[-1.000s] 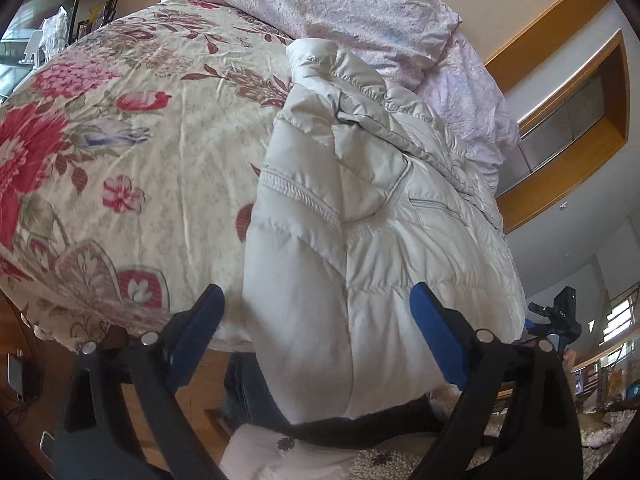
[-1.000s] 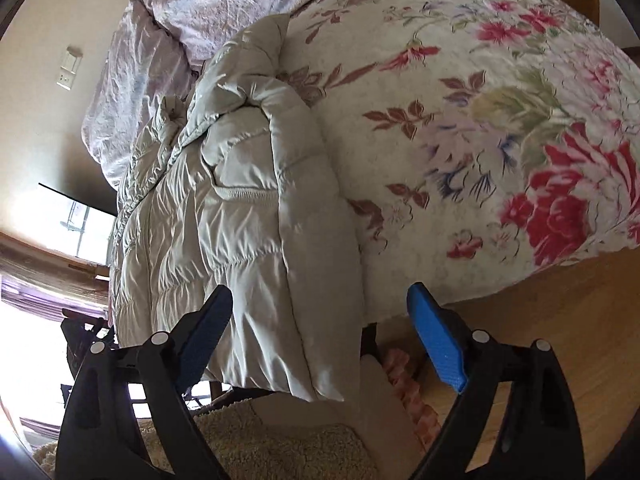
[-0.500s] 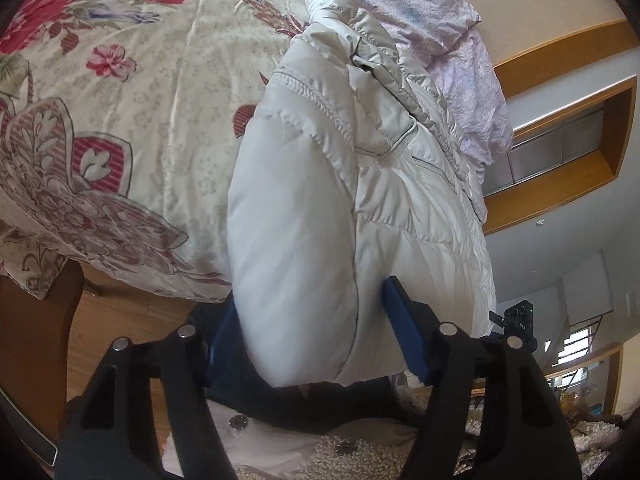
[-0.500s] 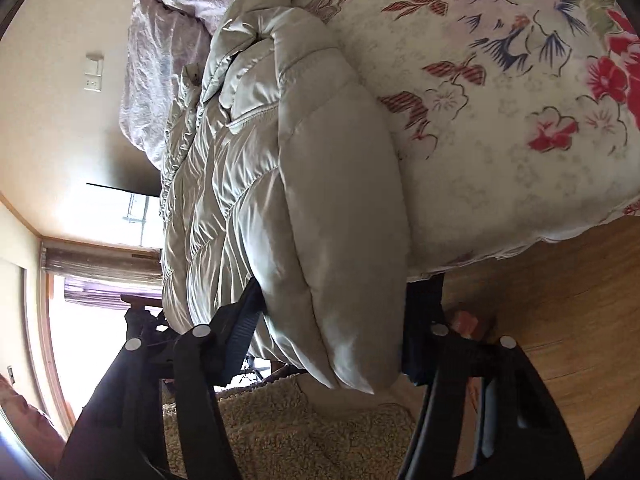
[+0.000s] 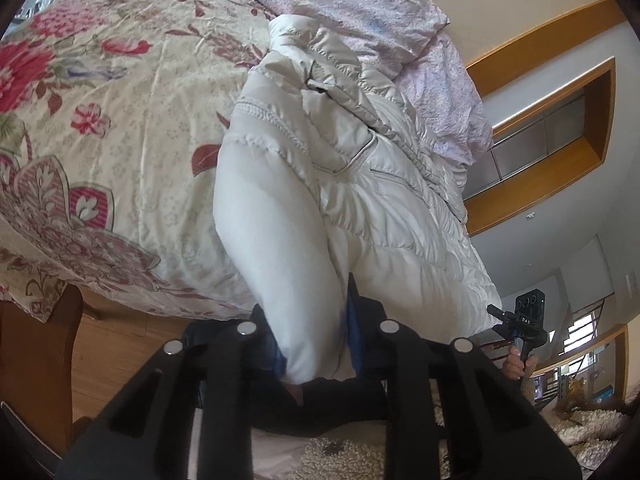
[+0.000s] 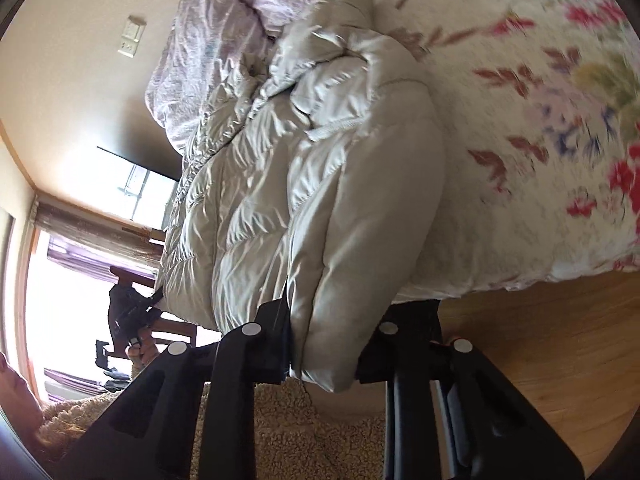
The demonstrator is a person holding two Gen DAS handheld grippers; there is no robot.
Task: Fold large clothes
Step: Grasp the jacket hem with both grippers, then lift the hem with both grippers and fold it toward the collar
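Observation:
A puffy off-white quilted jacket (image 5: 360,200) lies on a floral bedspread (image 5: 120,140), its lower end hanging over the bed's near edge. My left gripper (image 5: 316,332) is closing on one corner of that hanging end; the blue pads press into the padding from both sides. In the right wrist view the same jacket (image 6: 300,200) looks greyer. My right gripper (image 6: 324,344) is closing on the other corner, the fabric bulging between its black fingers. Each gripper also shows far off in the other's view: right gripper (image 5: 524,320), left gripper (image 6: 132,312).
Lilac bedding (image 5: 360,8) is piled at the head of the bed beyond the jacket. A wooden bedpost (image 5: 36,340) and wood floor (image 6: 540,340) lie below the bed's edge. The person's fleecy garment (image 6: 280,420) is close under both grippers.
Both grippers stood wide open near the jacket's hanging end a second ago. They moved in over its corners and their jaws have closed onto the padding.

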